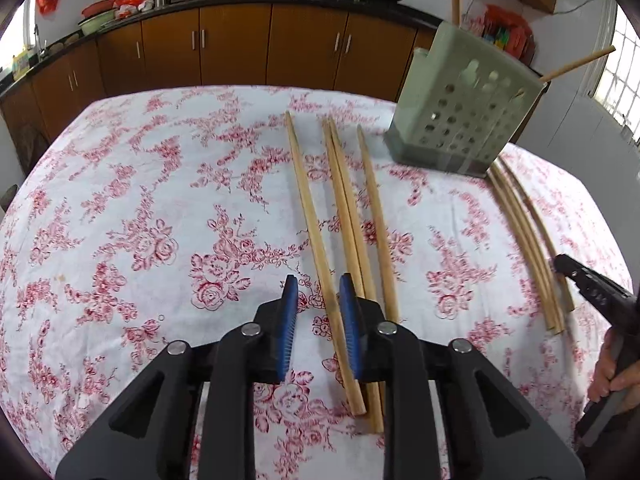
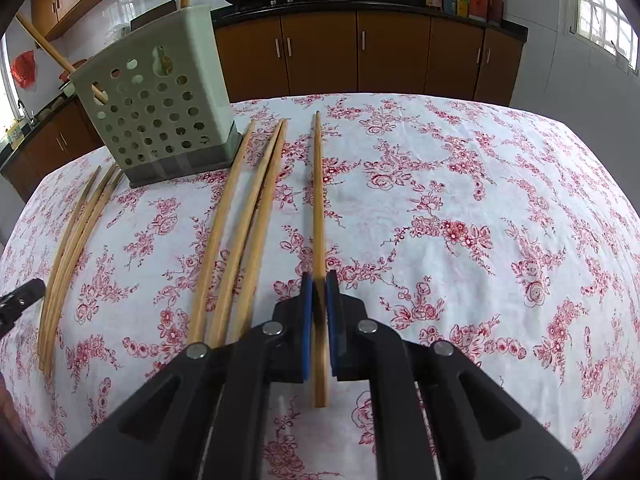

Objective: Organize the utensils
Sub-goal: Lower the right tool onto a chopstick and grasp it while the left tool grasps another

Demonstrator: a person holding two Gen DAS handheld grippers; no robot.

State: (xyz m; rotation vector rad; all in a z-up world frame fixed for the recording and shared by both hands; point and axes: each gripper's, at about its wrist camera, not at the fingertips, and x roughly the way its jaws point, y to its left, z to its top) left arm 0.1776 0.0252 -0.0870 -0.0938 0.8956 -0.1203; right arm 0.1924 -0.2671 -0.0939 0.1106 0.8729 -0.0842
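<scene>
Several long wooden chopsticks lie on the floral tablecloth (image 1: 120, 200). My left gripper (image 1: 319, 285) is open, its blue pads either side of the leftmost chopstick (image 1: 312, 216) of a group of several. My right gripper (image 2: 319, 280) is shut on a single chopstick (image 2: 318, 184), the rightmost one in its view, still lying along the table. A grey-green perforated utensil holder (image 1: 464, 112) stands at the back with two chopsticks in it; it also shows in the right wrist view (image 2: 160, 100). The right gripper also shows at the left wrist view's right edge (image 1: 560, 264).
Another bundle of chopsticks (image 1: 524, 232) lies by the holder; the right wrist view shows more chopsticks at the left (image 2: 68, 248) and middle (image 2: 240, 224). Brown kitchen cabinets (image 1: 240, 48) with woks on the counter stand behind the table.
</scene>
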